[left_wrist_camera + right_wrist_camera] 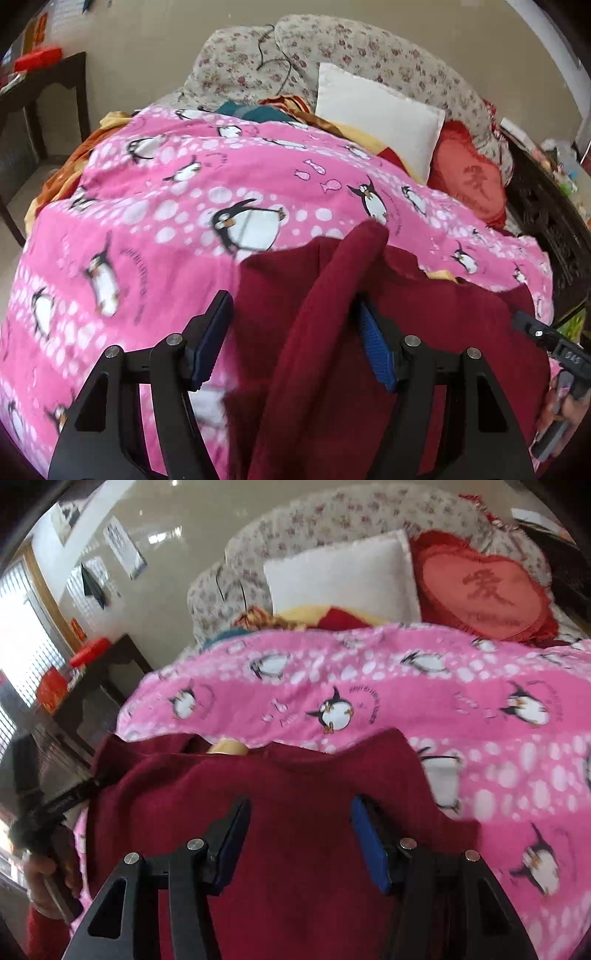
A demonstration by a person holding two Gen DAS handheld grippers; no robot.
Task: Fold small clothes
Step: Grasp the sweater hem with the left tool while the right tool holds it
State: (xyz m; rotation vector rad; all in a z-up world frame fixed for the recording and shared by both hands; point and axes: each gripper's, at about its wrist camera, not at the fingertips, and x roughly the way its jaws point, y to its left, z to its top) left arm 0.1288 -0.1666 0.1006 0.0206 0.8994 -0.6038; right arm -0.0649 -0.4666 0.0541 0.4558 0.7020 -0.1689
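The maroon garment [424, 314] lies on the pink blanket [166, 192] beneath both sets of wide-open fingers, one raised fold draped between the left ones. That fold may slump and crease.

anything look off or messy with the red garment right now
Yes. The dark red garment isn't flat on the pink penguin blanket: a thick fold of it humps up between the open fingers of the left tool. The right tool hovers open over it.

Soft daylight from the window [22, 635]; motion blur, fisheye-warped edges.
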